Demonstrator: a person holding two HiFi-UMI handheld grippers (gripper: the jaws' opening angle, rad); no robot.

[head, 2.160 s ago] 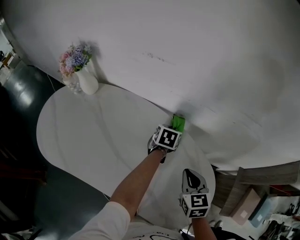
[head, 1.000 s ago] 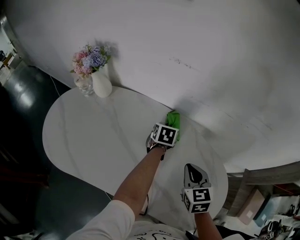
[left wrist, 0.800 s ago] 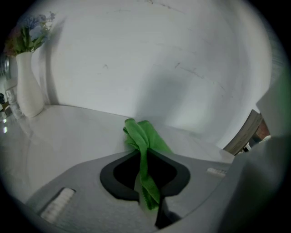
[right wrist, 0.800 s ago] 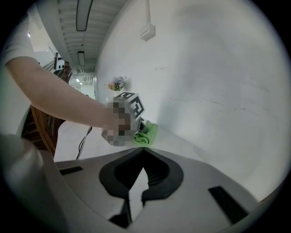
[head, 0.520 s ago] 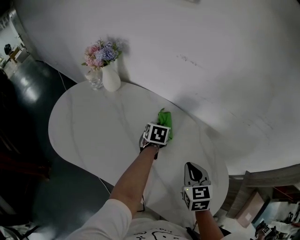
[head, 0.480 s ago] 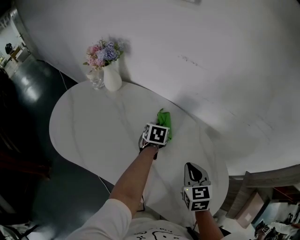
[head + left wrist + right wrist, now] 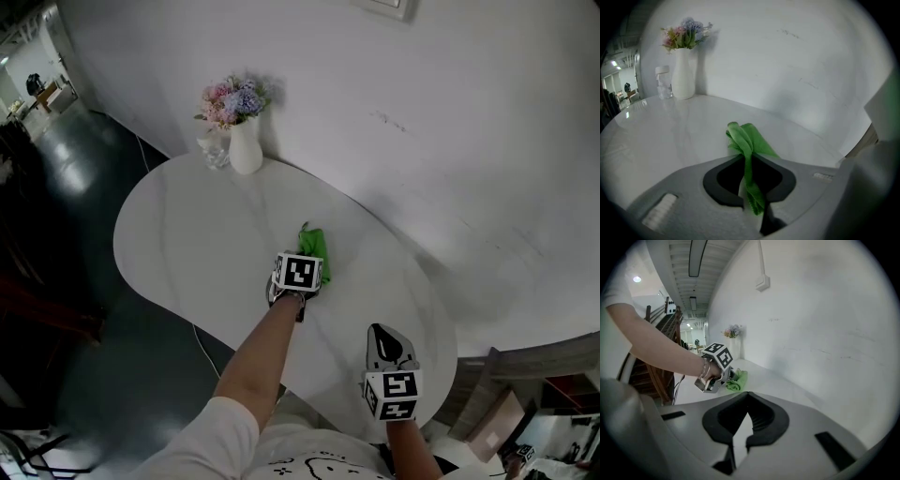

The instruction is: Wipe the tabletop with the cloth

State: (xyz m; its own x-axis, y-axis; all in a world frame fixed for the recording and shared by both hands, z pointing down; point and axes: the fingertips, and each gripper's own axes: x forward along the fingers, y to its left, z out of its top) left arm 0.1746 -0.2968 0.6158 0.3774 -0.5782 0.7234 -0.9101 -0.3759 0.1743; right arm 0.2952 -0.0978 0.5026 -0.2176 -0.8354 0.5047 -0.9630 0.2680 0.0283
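Left gripper, head view: the left gripper (image 7: pixel 307 259) sits over the middle of the white oval table (image 7: pixel 187 234), at the end of the person's outstretched arm, jaws pointing toward the wall (image 7: pixel 422 112).
Cloth, head view: the green cloth (image 7: pixel 314 244) lies bunched on the tabletop, poking out just beyond the gripper's marker cube on the wall side.
Open room, head view: bare tabletop spreads widely to the left and toward the near edge. A white vase (image 7: pixel 246 150) of flowers (image 7: pixel 234 98) and a small glass (image 7: pixel 216 152) stand at the far left end against the wall, well apart from the cloth.
Right gripper, head view: the right gripper (image 7: pixel 380 335) hangs over the table's near right end, apart from the cloth.
Left gripper view, jaws: pinched tight on a fold of the cloth (image 7: pixel 747 138), whose free end fans out on the table (image 7: pixel 656 136) just ahead.
Left gripper view, edges: the wall (image 7: pixel 787 61) rises close behind the cloth; vase (image 7: pixel 683 75) and glass (image 7: pixel 663 82) stand far left.
Right gripper view, jaws: the right gripper (image 7: pixel 740 427) has its tips together with nothing between them.
Right gripper view, beyond: the left gripper (image 7: pixel 723 374) and cloth (image 7: pixel 739 379) are ahead, near the wall (image 7: pixel 811 324).
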